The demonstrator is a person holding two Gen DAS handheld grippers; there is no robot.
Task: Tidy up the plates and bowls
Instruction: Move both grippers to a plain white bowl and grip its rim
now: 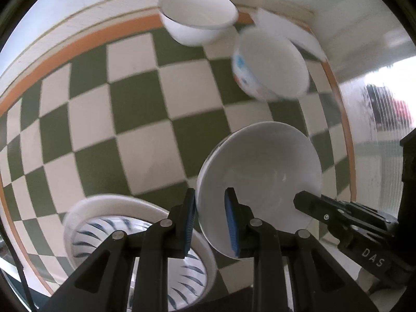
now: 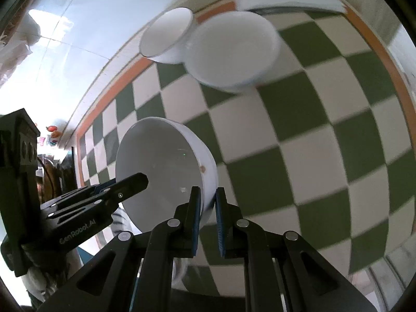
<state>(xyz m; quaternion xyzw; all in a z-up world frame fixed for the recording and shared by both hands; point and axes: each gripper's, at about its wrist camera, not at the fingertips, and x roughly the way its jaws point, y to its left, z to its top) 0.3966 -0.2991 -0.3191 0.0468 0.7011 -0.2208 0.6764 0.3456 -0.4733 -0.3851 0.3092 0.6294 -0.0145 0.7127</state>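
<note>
Left tool (image 1: 210, 218) pinched on near rim of white bowl (image 1: 260, 182); right tool (image 2: 208, 218) clamped on the opposite rim of the same bowl, held tilted above the checkered table (image 1: 130, 104). Striped bowl (image 1: 140, 247) sits below the left tool. Farther off: patterned bowl (image 1: 270, 67), then blue-rimmed bowl (image 1: 197, 15) at table's far edge.

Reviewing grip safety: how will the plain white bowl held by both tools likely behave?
The white bowl looks glazed, so probably slippery and rigid. Left tool and right tool pinch only its thin rim on opposite sides; it may pivot. Likely fragile if dropped onto the checkered table.
</note>
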